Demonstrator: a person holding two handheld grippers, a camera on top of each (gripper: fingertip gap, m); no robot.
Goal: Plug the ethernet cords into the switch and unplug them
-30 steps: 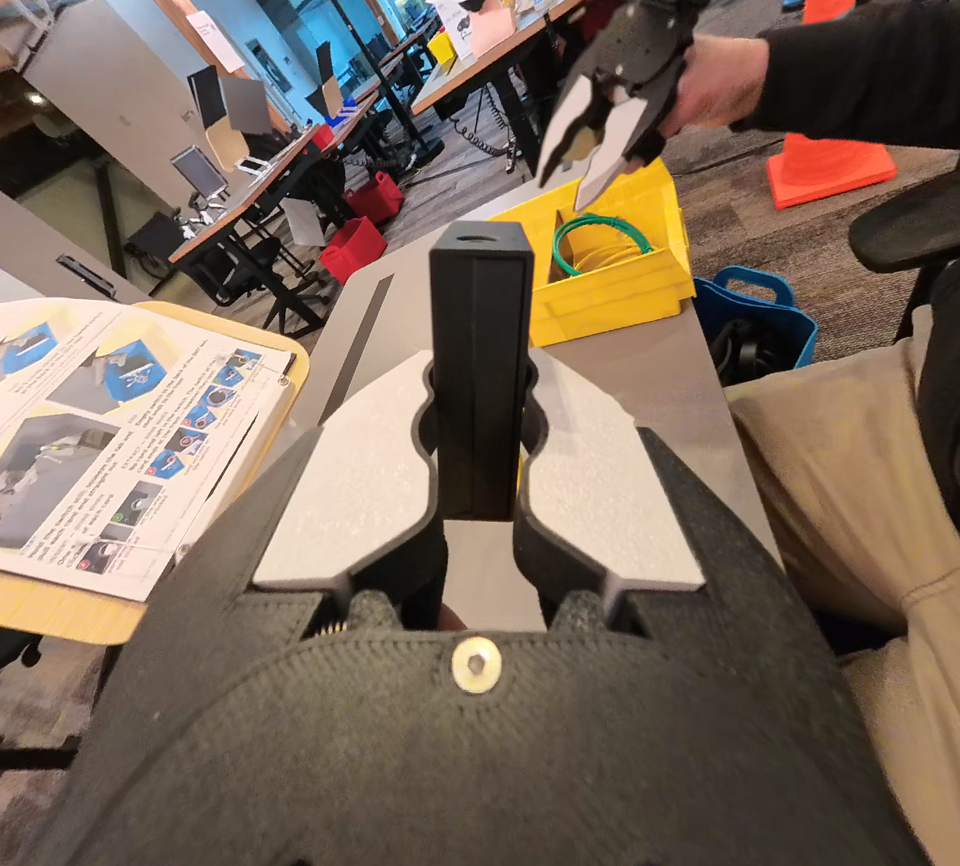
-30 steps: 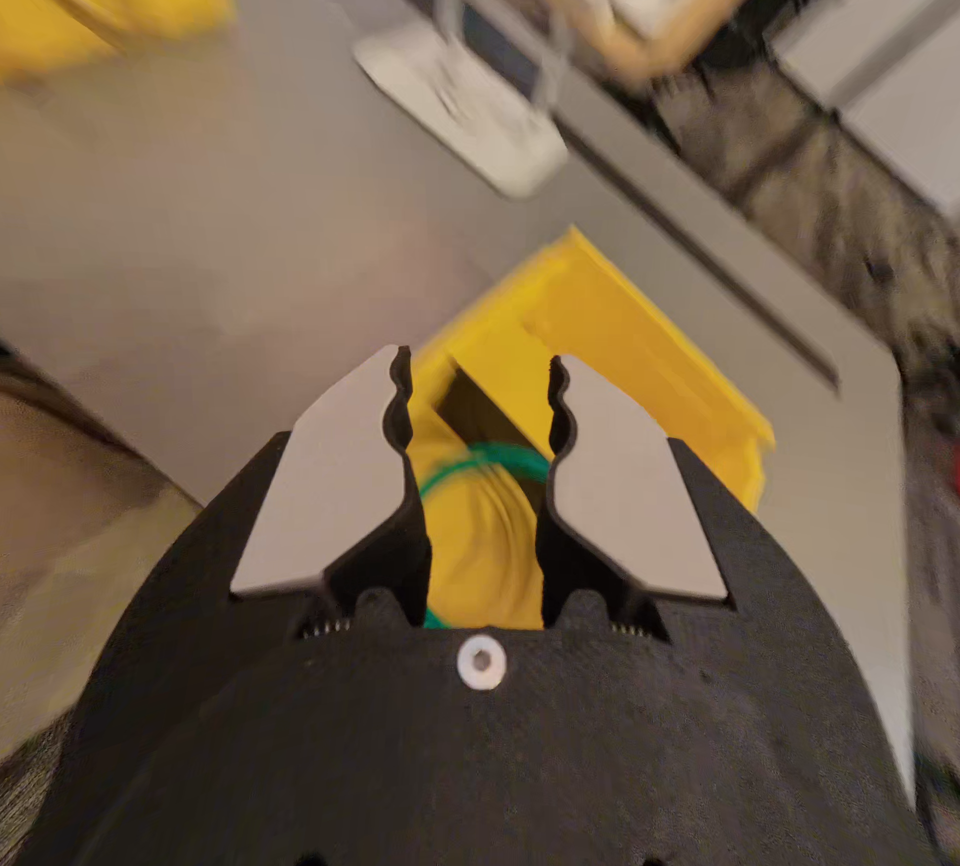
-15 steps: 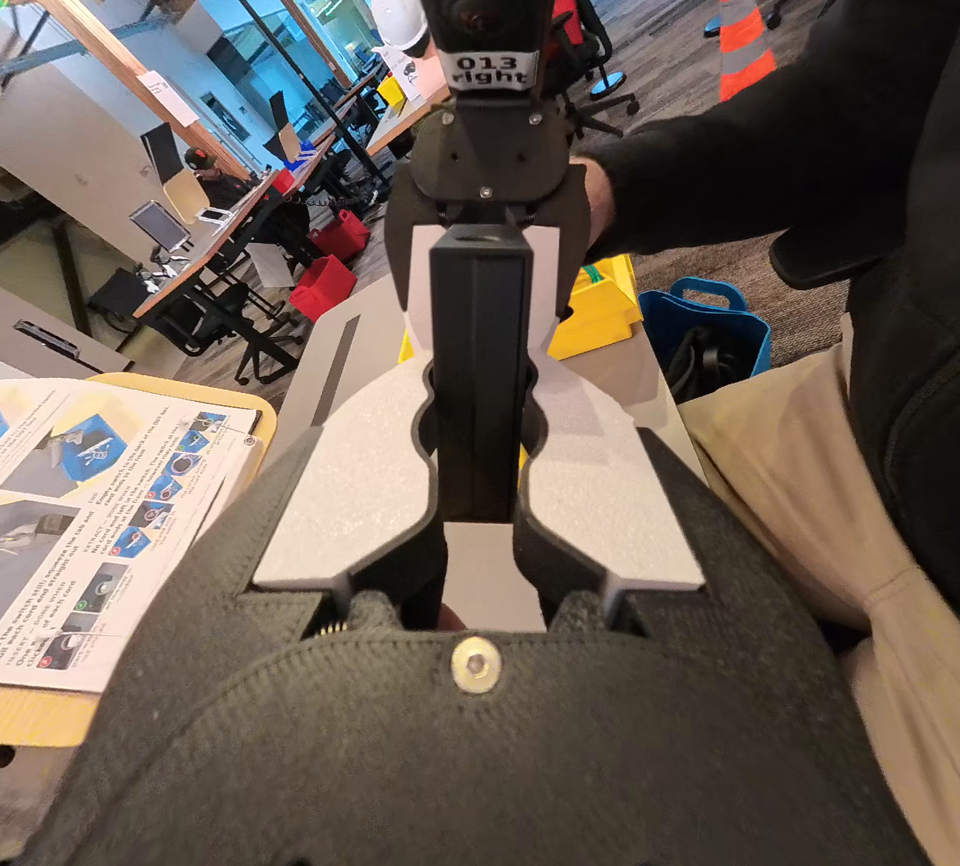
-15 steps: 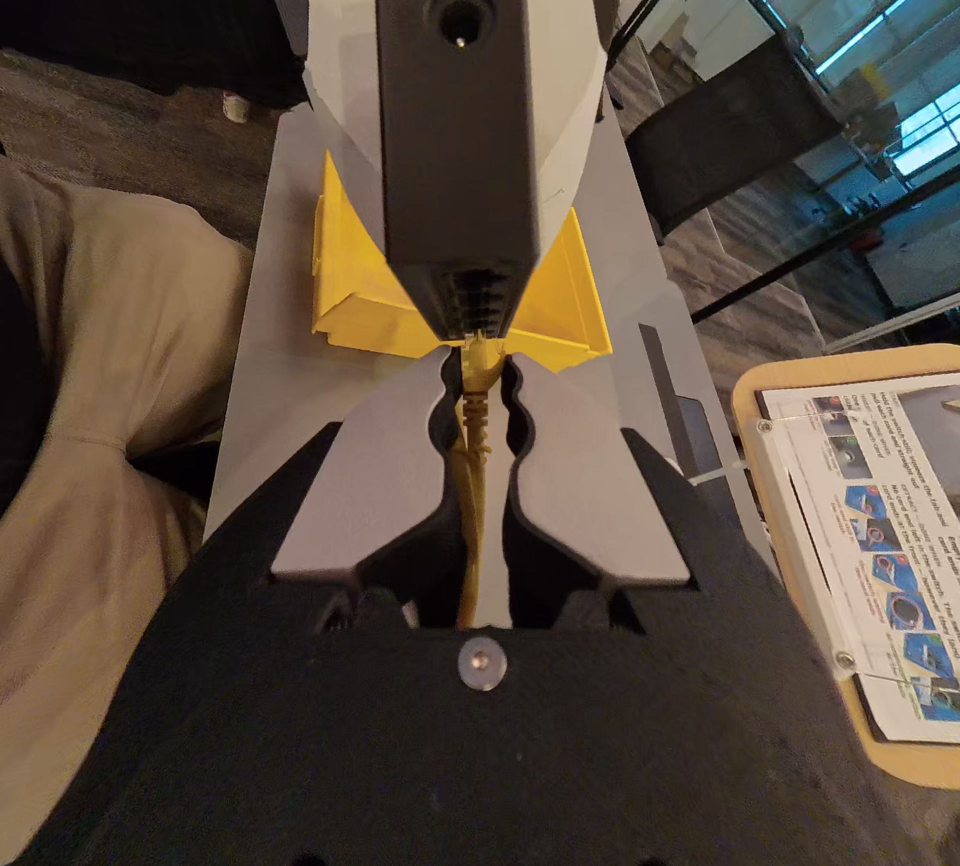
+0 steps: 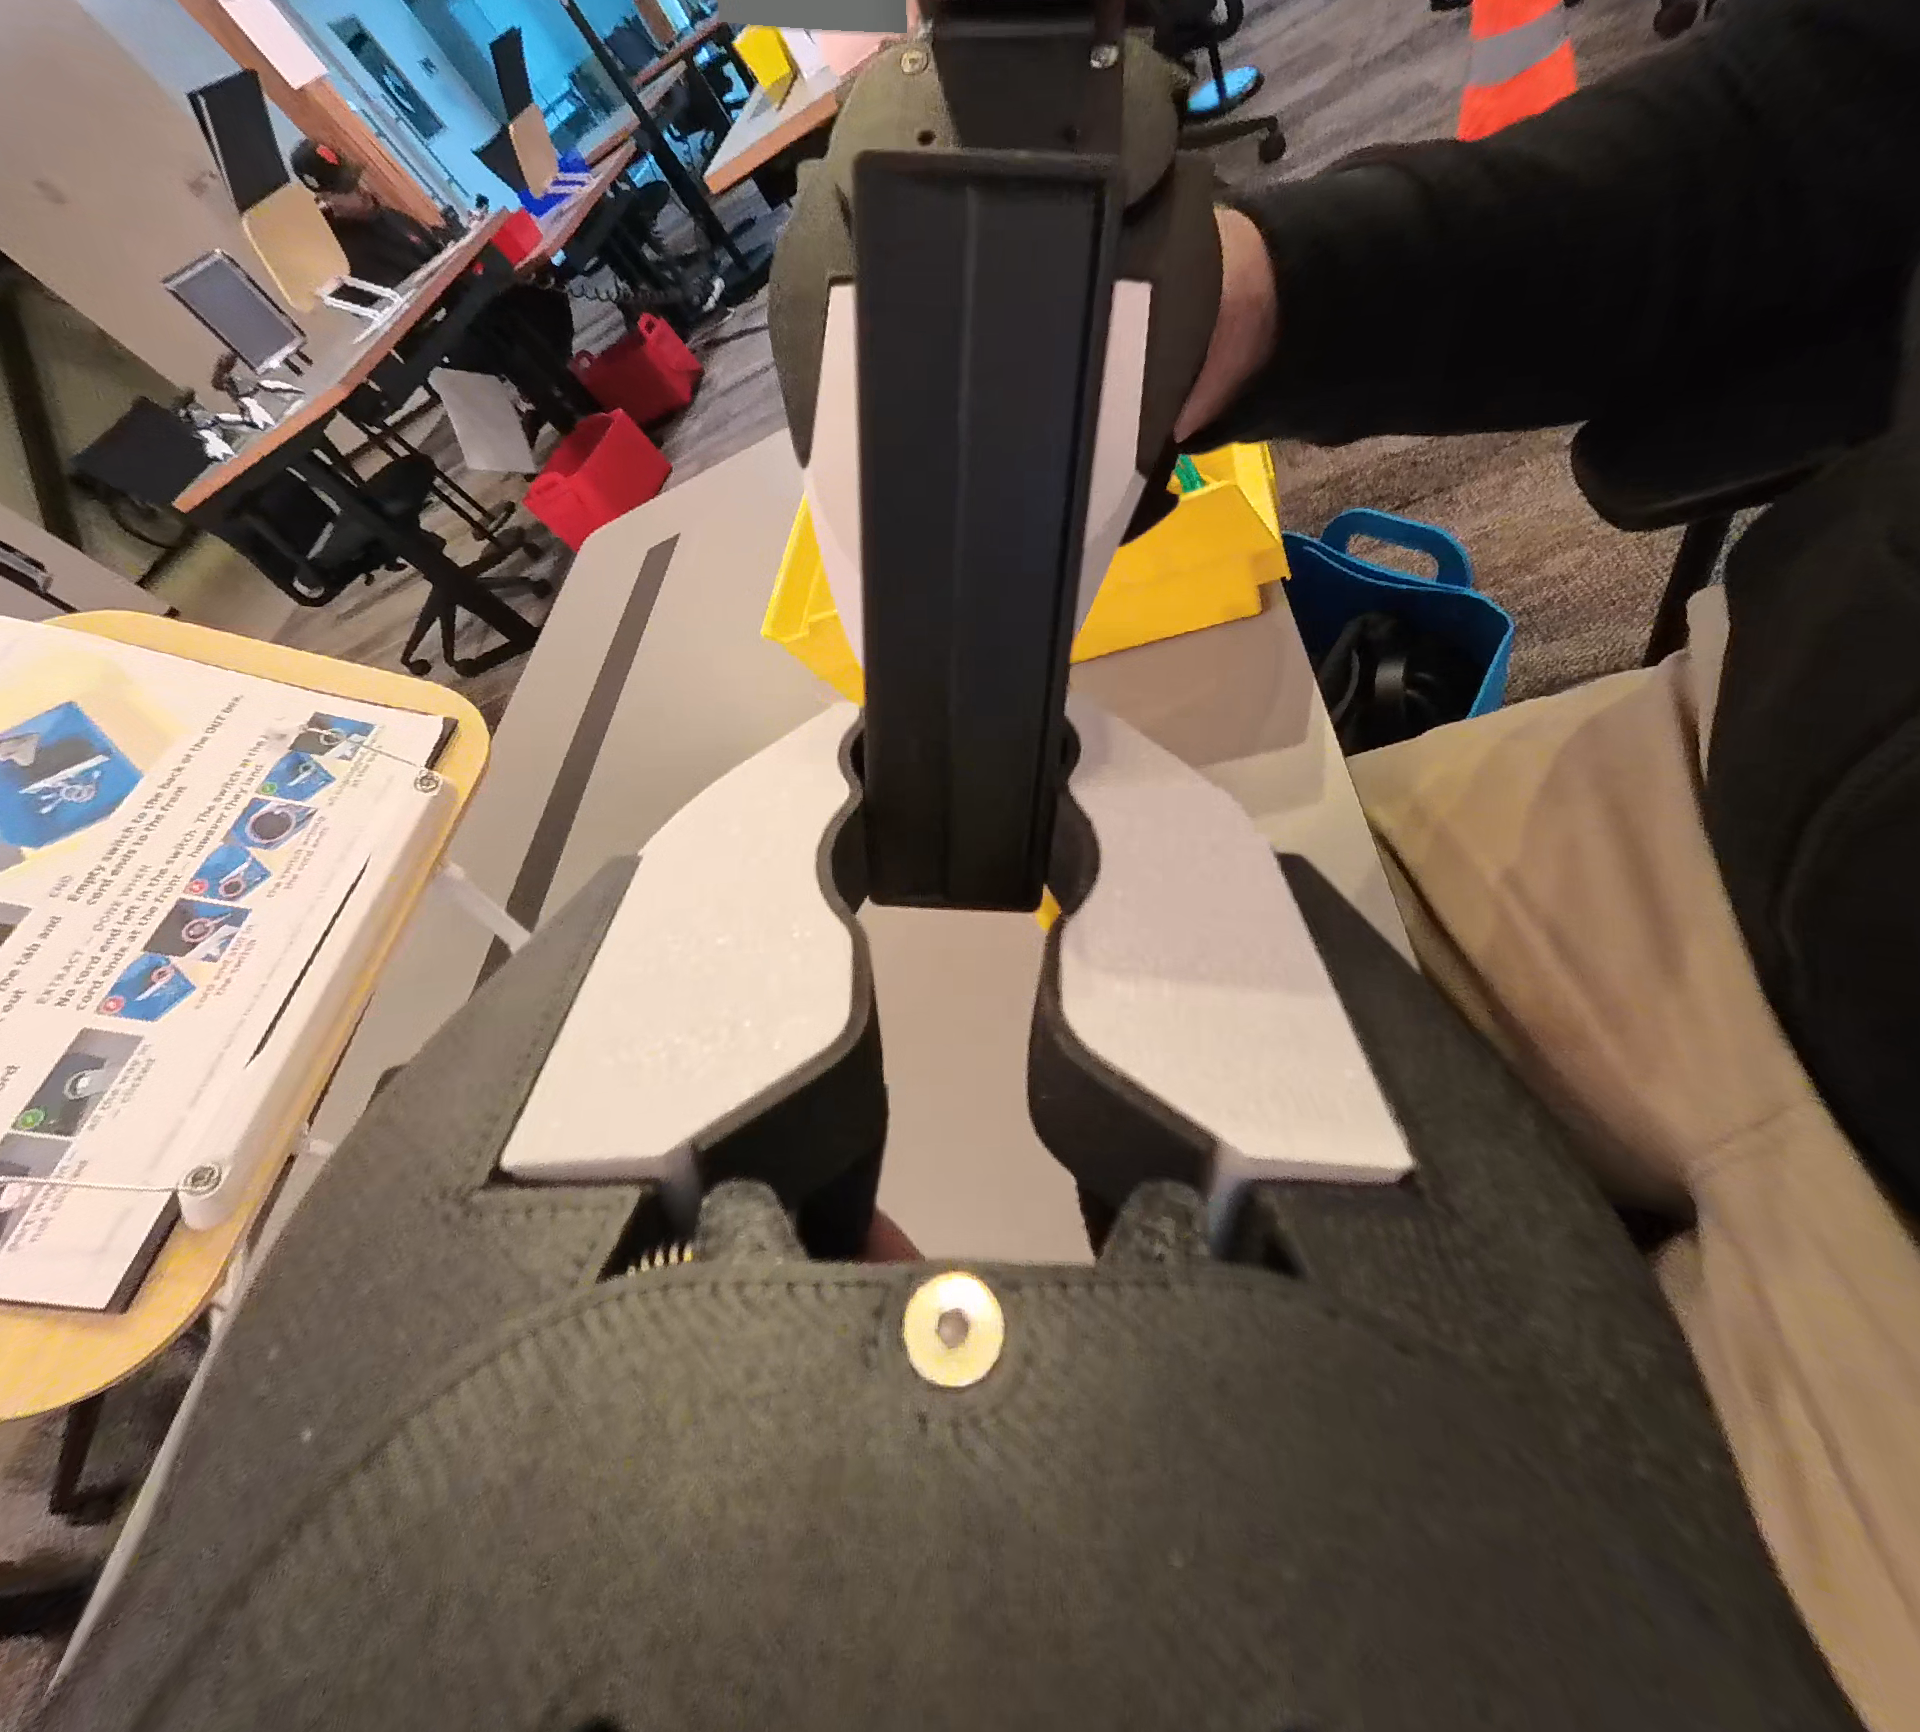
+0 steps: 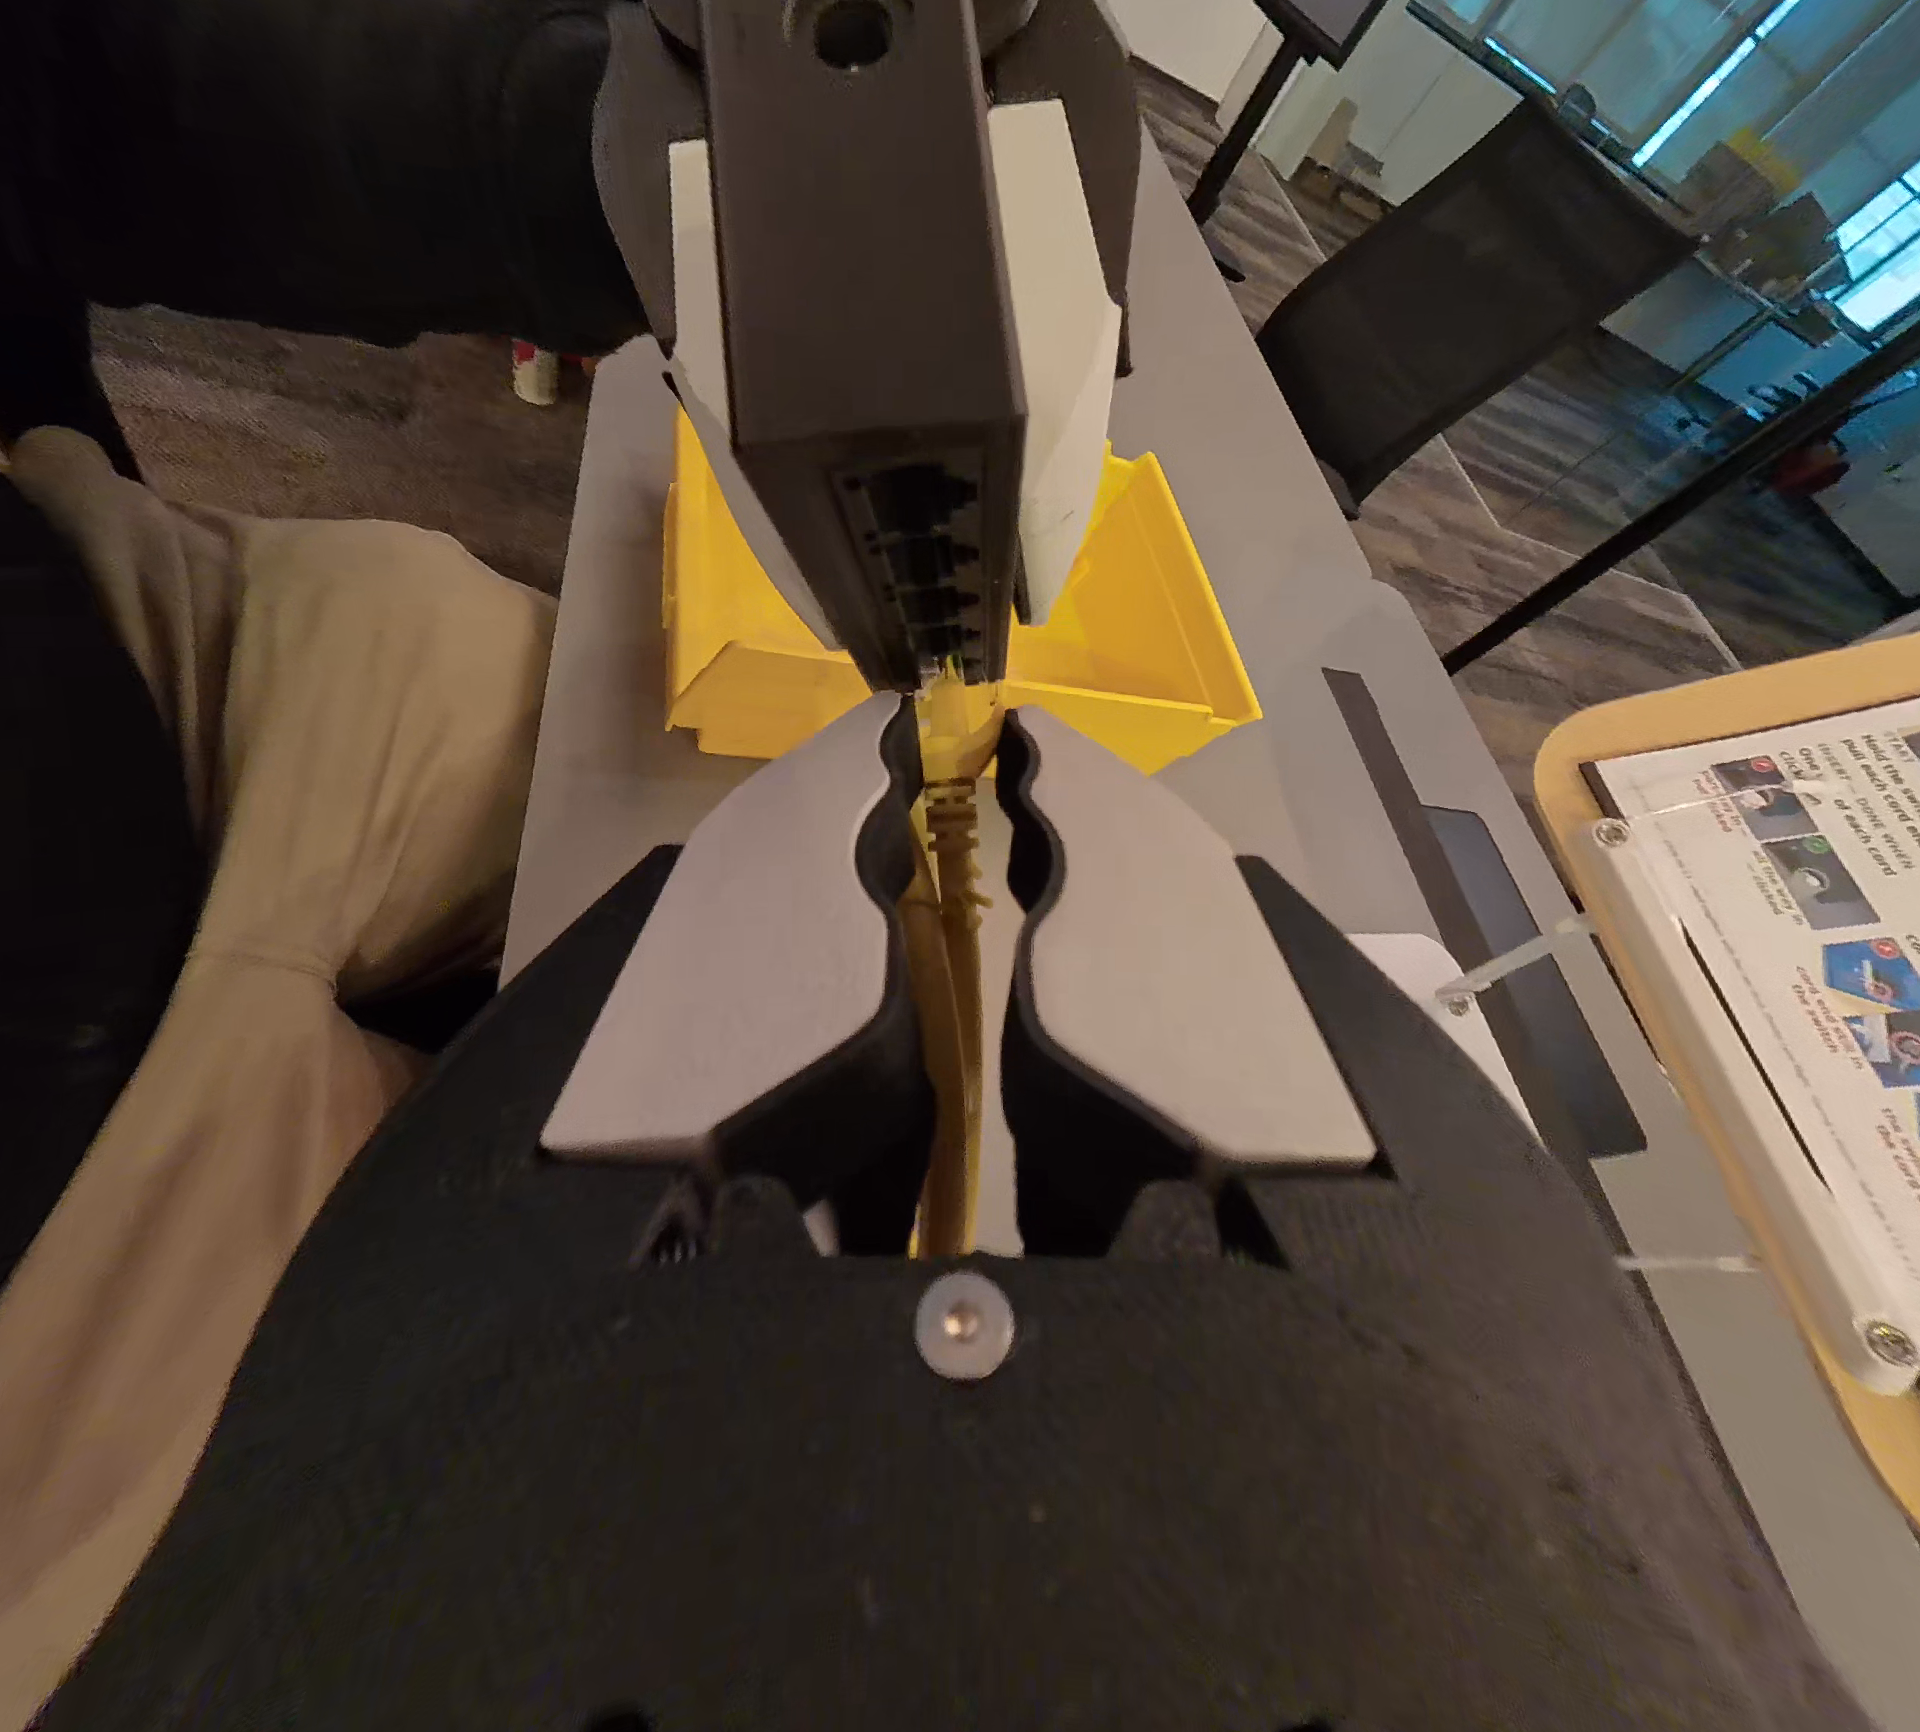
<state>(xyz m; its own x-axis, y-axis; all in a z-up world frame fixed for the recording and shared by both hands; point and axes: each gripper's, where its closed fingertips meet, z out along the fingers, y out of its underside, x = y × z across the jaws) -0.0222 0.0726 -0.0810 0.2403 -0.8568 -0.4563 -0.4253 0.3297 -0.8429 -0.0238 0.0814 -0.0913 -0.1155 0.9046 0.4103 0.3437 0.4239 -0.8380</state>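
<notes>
My left gripper [image 5: 961,747] is shut on a black ethernet switch [image 5: 982,487] and holds it upright above the grey table. In the right wrist view the switch [image 6: 862,259] shows its row of ports [image 6: 920,560], with the left gripper's white fingers [image 6: 1049,311] on either side. My right gripper [image 6: 951,747] is shut on a yellow ethernet cord [image 6: 956,1007]. The cord's plug tip is at the port nearest me; I cannot tell how deep it sits. In the left wrist view the right gripper's white fingers [image 5: 1124,394] show behind the switch.
A yellow bin [image 6: 1143,643] stands on the grey table [image 5: 665,674] under the switch, with a green cord [image 5: 1184,472] in it. An instruction sheet [image 5: 156,903] lies on a wooden side table. A blue bag [image 5: 1392,633] sits on the floor. The person's beige trouser leg [image 5: 1558,903] is beside the table. Both grippers' tips are close together, under 4 cm apart.
A second ago my right gripper was open over the yellow bin. It has shut on the yellow cord and brought the plug up to the switch. The left gripper still holds the switch.
</notes>
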